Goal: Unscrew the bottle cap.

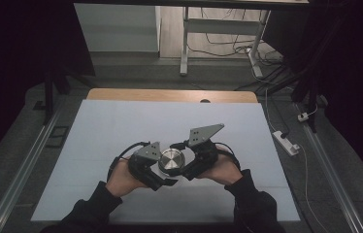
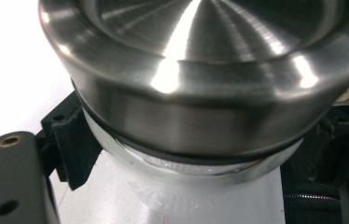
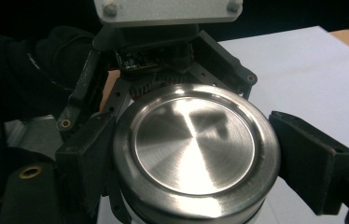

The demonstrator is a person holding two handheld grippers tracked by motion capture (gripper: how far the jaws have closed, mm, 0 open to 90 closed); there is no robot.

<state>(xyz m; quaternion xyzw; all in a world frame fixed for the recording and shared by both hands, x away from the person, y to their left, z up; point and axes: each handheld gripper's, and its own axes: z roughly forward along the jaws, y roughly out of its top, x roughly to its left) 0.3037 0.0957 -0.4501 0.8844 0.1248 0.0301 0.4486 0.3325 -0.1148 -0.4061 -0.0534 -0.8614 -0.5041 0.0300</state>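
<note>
A round jar with a brushed steel lid point(image 1: 171, 161) stands on the white sheet point(image 1: 121, 126) near the front middle of the table. My left gripper point(image 1: 164, 176) comes in from the left, shut on the jar's pale body point(image 2: 186, 186) just under the lid; one black pad point(image 2: 72, 140) presses its side. From the right, my right gripper point(image 1: 182, 168) is shut on the steel lid point(image 3: 193, 144), with a pad point(image 3: 86, 158) on either side of its rim. A person's hands in dark sleeves hold both grippers.
The white sheet covers a wooden table whose far edge point(image 1: 170, 94) shows at the back. A white power strip point(image 1: 286, 142) with cables lies on the floor at the right. Desk legs point(image 1: 184, 48) stand behind the table.
</note>
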